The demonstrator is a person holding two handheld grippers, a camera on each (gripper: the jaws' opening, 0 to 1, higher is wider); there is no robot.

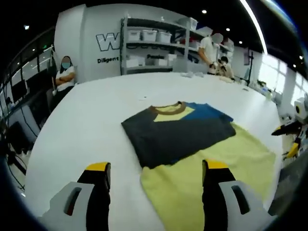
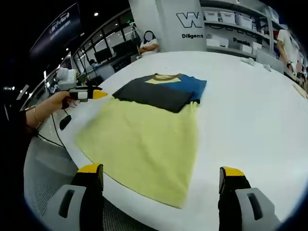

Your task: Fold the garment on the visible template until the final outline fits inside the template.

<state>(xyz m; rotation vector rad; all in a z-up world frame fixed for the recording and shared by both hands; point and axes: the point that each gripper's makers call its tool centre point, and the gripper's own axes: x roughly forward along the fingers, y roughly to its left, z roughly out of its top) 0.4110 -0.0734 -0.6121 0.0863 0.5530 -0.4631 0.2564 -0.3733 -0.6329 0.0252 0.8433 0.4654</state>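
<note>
Two grippers stood with jaws spread, gripping nothing: left gripper (image 1: 156,180) low over the white table (image 1: 96,110), right gripper (image 2: 161,185) at the table's near edge. Garment (image 2: 149,125) lay flat on the table, dark-and-blue upper part folded over the yellow body.

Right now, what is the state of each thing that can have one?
T-shirt: flat on the white table, dark and blue top part folded over the yellow body, not yet fully folded.
Left hand-held gripper: open, holding nothing, over the yellow hem.
Right hand-held gripper: open, holding nothing, near the hem.
</note>
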